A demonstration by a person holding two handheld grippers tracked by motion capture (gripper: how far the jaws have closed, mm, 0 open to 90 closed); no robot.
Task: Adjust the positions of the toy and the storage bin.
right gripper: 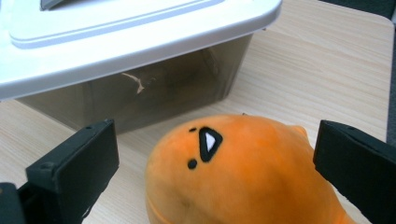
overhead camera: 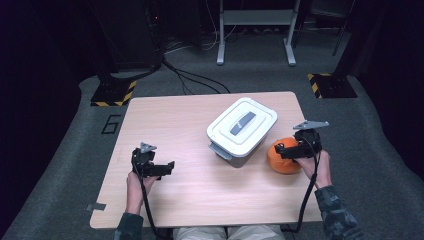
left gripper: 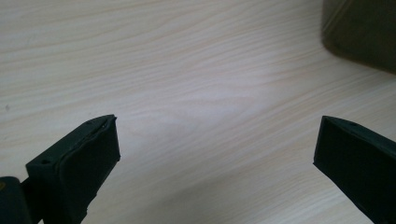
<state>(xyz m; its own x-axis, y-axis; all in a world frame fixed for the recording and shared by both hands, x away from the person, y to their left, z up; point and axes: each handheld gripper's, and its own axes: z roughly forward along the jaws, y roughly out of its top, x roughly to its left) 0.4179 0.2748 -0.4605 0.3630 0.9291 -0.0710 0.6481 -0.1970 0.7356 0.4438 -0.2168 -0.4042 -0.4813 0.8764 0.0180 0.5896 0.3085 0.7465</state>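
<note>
Currently: wooden table carries a lidded storage box near centre, white lid on, grey handle on top. Orange plush toy sits on the table just right of the box, close to its wall, black face markings turned toward the right hand-held gripper.

Step in hand looks like grasping the plush. To do well: centre the jaws on the widest part of the plush, come down further so the pads land on the flanks rather than skimming the top, then squeeze slowly since soft fabric will give. Keep clear of the box wall on the approach side.

Right hand-held gripper: jaws spread wide, straddling the plush, not yet clamped, contact hard to confirm.

Left hand-held gripper: released, wide apart, holding nothing, hovering over bare table.
</note>
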